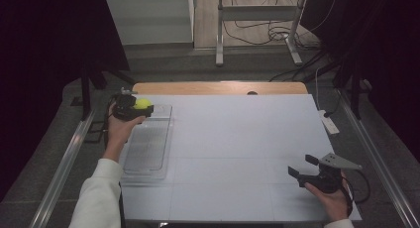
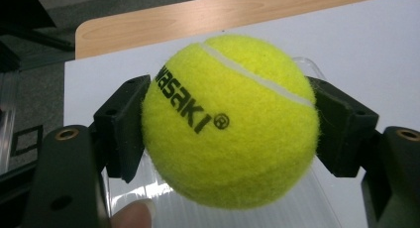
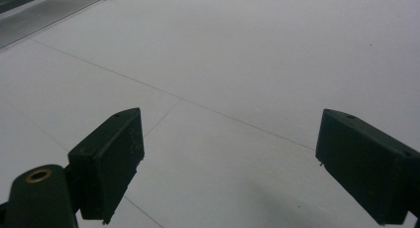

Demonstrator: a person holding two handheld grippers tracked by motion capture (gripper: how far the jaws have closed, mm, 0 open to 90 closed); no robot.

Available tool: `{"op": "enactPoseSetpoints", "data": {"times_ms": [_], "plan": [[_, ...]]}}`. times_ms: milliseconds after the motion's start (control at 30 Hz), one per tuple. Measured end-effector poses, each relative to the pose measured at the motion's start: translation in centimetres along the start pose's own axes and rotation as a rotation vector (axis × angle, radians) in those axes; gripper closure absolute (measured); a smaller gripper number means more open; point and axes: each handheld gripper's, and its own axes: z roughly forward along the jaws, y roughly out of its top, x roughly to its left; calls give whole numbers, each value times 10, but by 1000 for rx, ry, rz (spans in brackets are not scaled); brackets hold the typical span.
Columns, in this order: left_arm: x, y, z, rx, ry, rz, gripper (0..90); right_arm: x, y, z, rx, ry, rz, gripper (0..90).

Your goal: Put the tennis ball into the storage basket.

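A yellow tennis ball [image 2: 230,121] with black lettering sits squeezed between the two black jaws of my left gripper [image 2: 230,131]. In the high view that left gripper [image 1: 143,107] holds the tennis ball [image 1: 142,103] over the far end of a clear plastic tray [image 1: 148,151] at the table's left side. My right gripper [image 1: 303,165] rests low near the front right of the table, jaws wide apart. In the right gripper view its black fingers [image 3: 111,156] stand far from each other over bare white table, and the right gripper [image 3: 242,163] has nothing between them.
The white table top [image 1: 237,139] has a wooden strip [image 1: 218,87] along its far edge. A white power strip [image 1: 329,123] lies off the right edge. Metal rails run down both sides, and a stand with cables stands on the floor behind.
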Motion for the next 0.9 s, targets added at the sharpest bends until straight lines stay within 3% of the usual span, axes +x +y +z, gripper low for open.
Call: {"op": "enactPoseSetpoints", "data": {"times_ms": [900], "plan": [[4,-1,22,107,31,1,263,-1,0,0,-1,0,4,117]]}}
